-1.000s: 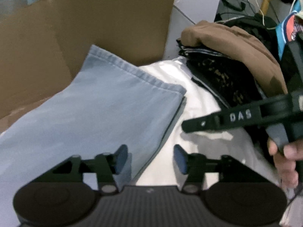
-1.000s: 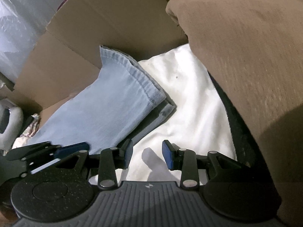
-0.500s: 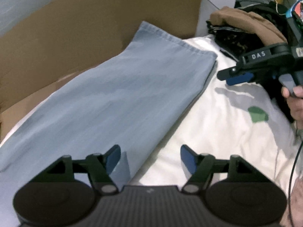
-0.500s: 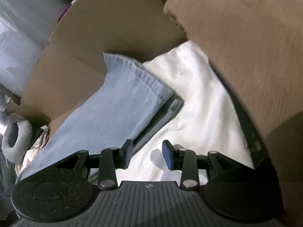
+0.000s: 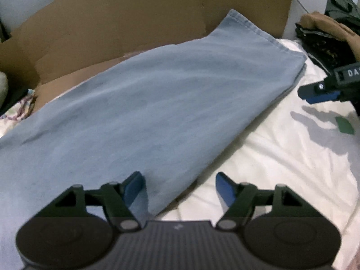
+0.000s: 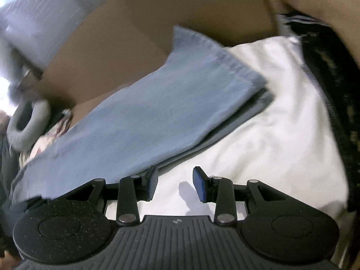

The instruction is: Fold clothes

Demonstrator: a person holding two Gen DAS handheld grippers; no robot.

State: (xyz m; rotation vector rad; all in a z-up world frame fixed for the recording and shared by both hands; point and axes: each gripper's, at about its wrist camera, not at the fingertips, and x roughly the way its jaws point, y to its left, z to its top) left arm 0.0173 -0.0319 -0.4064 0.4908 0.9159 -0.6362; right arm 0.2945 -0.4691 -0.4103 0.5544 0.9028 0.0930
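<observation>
Light blue jeans (image 5: 157, 112), folded lengthwise, lie flat on a white sheet (image 5: 281, 168) with the hem end against the cardboard. My left gripper (image 5: 178, 181) hovers low over the jeans' near long edge. Its jaws stand wide apart, the fabric edge lies between them, and the pads do not press on it. In the right wrist view the jeans (image 6: 157, 112) run from the hem down to the left. My right gripper (image 6: 176, 176) is open over the white sheet (image 6: 270, 135), its left pad beside the jeans' edge. One blue fingertip (image 5: 319, 94) of it shows at the right.
A cardboard sheet (image 5: 112, 22) stands behind the jeans. A pile of brown (image 5: 326, 27) and dark patterned clothes (image 5: 319, 45) sits at the right, close to the right gripper (image 6: 326, 78). A grey ring-shaped thing (image 6: 24, 123) and floral cloth (image 5: 20, 110) lie at the left.
My left gripper has drawn back along the jeans, so more of their length shows, and its jaws have widened. My right gripper has slid away from the hem toward the jeans' middle edge.
</observation>
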